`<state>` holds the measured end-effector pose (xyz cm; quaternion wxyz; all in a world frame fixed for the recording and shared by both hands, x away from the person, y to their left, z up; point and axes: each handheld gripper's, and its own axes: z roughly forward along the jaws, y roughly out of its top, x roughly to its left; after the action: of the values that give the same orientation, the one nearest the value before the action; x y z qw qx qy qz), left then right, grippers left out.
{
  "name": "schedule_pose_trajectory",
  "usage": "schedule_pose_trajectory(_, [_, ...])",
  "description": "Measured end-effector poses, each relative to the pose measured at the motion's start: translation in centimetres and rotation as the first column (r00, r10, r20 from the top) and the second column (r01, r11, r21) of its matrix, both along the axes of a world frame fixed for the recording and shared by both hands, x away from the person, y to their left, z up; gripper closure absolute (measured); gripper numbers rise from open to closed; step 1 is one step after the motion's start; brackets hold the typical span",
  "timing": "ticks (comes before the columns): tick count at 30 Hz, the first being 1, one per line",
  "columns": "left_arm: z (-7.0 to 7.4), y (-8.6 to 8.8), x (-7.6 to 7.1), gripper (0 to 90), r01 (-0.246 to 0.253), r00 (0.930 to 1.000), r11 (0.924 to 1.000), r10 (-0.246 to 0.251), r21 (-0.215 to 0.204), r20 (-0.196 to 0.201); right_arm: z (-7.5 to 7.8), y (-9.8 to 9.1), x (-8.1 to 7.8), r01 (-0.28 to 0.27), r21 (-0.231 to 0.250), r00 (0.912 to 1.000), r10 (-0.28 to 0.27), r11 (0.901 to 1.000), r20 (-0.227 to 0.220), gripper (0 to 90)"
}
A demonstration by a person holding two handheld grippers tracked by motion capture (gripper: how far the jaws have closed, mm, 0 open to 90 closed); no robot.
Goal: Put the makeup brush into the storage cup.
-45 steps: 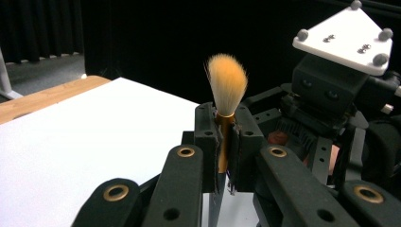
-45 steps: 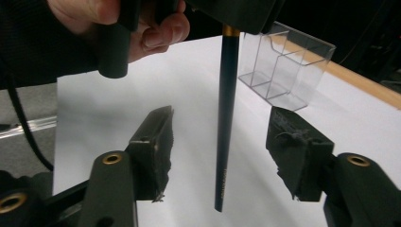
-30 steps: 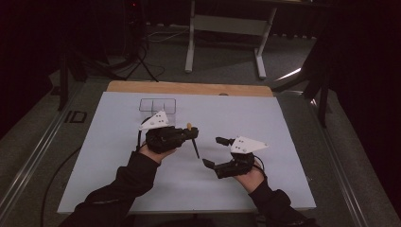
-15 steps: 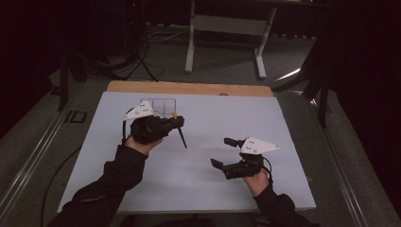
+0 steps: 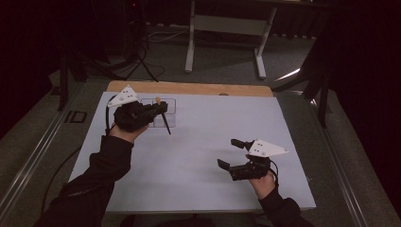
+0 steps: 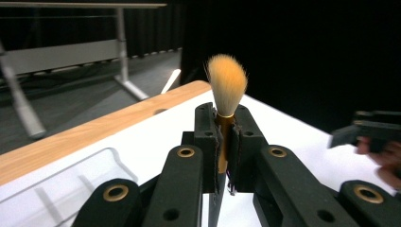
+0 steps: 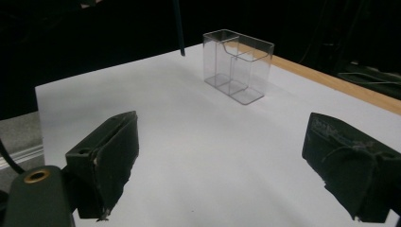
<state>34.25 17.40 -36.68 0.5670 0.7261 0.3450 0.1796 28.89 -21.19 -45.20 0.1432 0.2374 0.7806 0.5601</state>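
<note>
A makeup brush (image 5: 163, 118) with tan bristles (image 6: 227, 82) and a dark handle is clamped at its gold ferrule by my left gripper (image 6: 226, 137), bristles pointing up. In the high view the left gripper (image 5: 150, 111) hovers at the far left over a clear compartmented box (image 5: 166, 105), the handle slanting down toward the table. The box (image 7: 239, 66) stands upright, with the brush handle's tip (image 7: 178, 28) hanging beyond it. My right gripper (image 7: 227, 165) is open with nothing between its pads, low over the near right of the table (image 5: 228, 152).
The white tabletop (image 5: 203, 142) has a wooden strip (image 5: 189, 88) along its far edge. A metal table frame (image 5: 227, 28) stands on the floor beyond. The right hand and its gripper (image 6: 369, 132) show at the edge of the left gripper view.
The left hand has carried the brush left, away and upward, from mid-table to above the clear box. The right gripper has drifted slightly right and stays open.
</note>
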Motion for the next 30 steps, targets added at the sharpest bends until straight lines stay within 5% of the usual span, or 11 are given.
schedule_pose_trajectory(15, [3.5, 1.9, 2.8, 84.2, -0.145, 0.9881, 0.9887, 0.143, 0.036, 0.056, 0.0, 0.0, 0.1, -0.002, 0.009, 1.0, 0.002, 1.0, 0.007, 11.5])
schedule_pose_trajectory(30, [4.5, 1.3, 5.8, 84.2, -0.247, 0.9685, 0.9666, 0.245, 0.067, 0.045, -0.1, 0.0, 0.2, -0.013, 0.018, 0.9999, 0.013, 0.9997, -0.002, 11.6])
